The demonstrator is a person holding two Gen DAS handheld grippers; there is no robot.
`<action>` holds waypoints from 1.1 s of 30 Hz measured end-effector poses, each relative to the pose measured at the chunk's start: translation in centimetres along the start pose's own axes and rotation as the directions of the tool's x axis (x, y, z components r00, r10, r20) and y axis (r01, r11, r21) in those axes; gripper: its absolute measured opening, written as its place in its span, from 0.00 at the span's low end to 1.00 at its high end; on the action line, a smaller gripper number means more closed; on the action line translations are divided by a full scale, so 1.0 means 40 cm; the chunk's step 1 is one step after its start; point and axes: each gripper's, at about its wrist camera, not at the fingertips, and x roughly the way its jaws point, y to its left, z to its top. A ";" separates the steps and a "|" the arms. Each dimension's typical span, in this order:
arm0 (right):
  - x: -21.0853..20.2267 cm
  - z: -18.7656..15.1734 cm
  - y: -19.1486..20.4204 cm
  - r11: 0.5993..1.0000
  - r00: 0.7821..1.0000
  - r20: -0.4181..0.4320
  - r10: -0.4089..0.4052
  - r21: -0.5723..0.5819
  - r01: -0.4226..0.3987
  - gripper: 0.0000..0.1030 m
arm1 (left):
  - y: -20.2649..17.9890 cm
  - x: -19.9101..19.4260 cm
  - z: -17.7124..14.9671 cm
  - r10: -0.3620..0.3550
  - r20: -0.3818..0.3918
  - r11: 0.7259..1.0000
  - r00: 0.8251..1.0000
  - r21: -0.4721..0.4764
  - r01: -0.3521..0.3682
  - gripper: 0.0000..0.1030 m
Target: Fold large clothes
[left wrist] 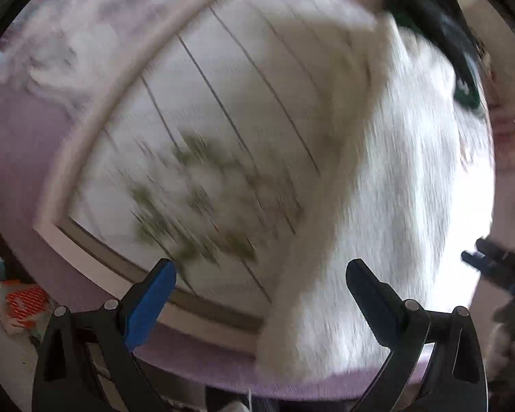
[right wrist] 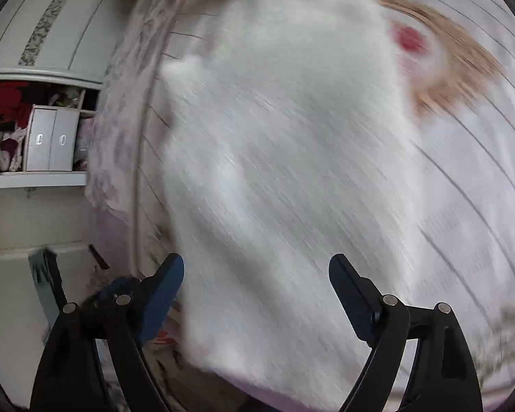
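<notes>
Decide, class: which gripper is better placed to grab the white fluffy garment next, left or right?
Probably the right gripper: its open jaws face the white garment squarely. The left gripper is open too, but the garment sits off to its right. Blur limits certainty.

Both views are bright with soft daylight; heavy motion blur streaks the white garment (right wrist: 285, 158); fisheye edges curve and darken.
</notes>
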 end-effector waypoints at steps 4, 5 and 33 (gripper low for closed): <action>0.025 -0.195 -0.208 0.980 0.997 -0.073 -0.007 0.199 0.021 0.86 | -0.026 0.117 -0.036 -0.058 -0.106 0.998 0.993 0.031 0.062 0.99; 0.042 -0.225 -0.248 0.969 0.996 -0.088 0.007 0.245 0.015 0.86 | -0.034 0.144 -0.036 -0.071 -0.125 0.996 0.990 0.039 0.077 0.97; 0.060 -0.606 -0.274 0.592 0.765 -0.099 0.637 0.698 -0.403 0.16 | -0.116 -0.055 -0.178 -0.335 -0.390 0.942 0.858 -0.121 0.313 0.12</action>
